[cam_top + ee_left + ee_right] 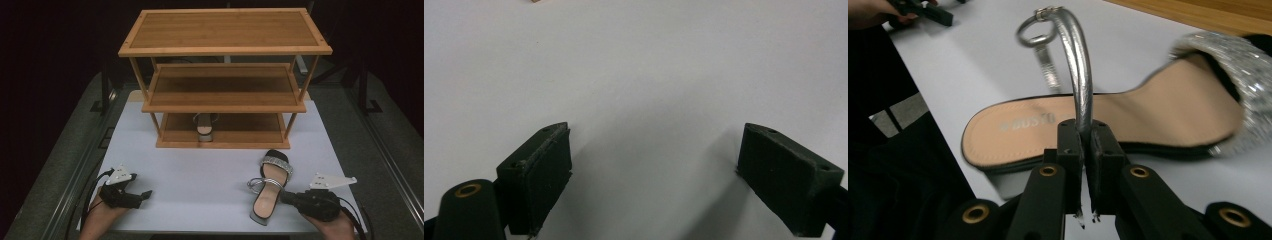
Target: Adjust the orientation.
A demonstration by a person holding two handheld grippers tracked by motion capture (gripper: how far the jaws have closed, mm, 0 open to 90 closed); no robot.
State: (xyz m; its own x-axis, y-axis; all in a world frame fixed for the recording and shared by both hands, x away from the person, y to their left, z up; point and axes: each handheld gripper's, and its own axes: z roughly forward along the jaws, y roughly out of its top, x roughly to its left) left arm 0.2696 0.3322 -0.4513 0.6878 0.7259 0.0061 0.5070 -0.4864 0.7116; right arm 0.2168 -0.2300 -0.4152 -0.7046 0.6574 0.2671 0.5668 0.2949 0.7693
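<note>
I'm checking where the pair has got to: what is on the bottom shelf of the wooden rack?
One sandal stands near the middle of the bottom shelf, toe end forward. The shelf above covers its back part, so the heel and straps cannot be made out.

Two forearms enter from the bottom edge, each hand wrapped around a hand-held gripper. The left hand-held gripper point(146, 193) sits low at the near left, pointing right, its two black jaws spread wide with nothing between them. The right hand-held gripper point(284, 196) sits at the near right, pointing left, its jaws pressed together on a thin silver strap point(1079, 80).
</note>
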